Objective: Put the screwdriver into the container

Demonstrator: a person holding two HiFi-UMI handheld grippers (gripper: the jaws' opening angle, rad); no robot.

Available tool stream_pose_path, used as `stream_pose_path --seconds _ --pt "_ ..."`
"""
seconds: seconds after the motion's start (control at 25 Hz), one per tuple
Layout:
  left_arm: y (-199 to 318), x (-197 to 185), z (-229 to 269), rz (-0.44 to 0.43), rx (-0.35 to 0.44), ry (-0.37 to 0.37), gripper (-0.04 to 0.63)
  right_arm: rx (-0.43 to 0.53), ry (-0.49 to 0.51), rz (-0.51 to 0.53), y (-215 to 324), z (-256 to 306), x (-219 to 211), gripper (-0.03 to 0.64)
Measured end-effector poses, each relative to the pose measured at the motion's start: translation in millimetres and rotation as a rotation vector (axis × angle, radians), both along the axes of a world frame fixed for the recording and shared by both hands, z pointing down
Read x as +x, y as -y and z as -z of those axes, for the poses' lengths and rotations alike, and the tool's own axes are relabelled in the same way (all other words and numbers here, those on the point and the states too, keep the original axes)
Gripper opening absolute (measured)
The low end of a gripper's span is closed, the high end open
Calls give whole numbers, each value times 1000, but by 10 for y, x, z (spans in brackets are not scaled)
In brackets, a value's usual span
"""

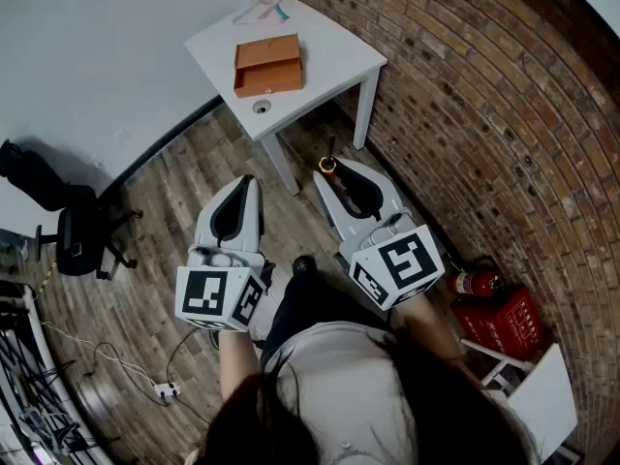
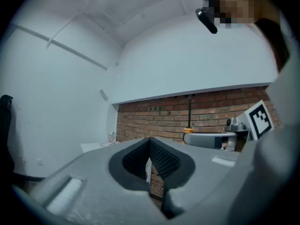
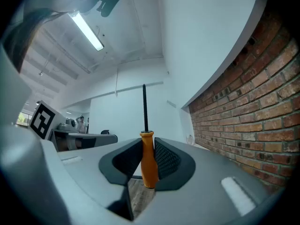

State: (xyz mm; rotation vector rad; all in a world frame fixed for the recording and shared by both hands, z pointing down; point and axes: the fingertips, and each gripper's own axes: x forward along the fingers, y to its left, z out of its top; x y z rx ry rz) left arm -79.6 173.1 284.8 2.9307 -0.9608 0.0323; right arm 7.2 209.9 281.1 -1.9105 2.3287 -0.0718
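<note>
Nearest me, the fingers of the right gripper [image 3: 149, 159] are clamped on the orange handle of the screwdriver [image 3: 148, 168], shaft upright, as its own view shows, and the left gripper [image 2: 150, 162] has its fingers pressed together on nothing, while only the head view finds the container [image 1: 268, 64], at eleven o'clock, farther off on the white table [image 1: 334, 46].

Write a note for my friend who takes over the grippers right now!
Left gripper: fingers shut, nothing in them.
Right gripper: shut on the screwdriver by its orange handle, shaft pointing up.
Container: on the white table ahead, beside the brick wall.
Done: screwdriver is in hand.
Left: carry it to the table and put it into the container.
</note>
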Motion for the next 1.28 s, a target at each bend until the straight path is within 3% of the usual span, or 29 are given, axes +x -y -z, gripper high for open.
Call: stream_pose_path --seconds 0.6,1.28 --pt "319 211 -13 -50 31 -6 0 34 -13 -14 318 13 161 81" --pt "1462 483 -53 -91 30 1 0 24 -36 -53 1380 24 420 80"
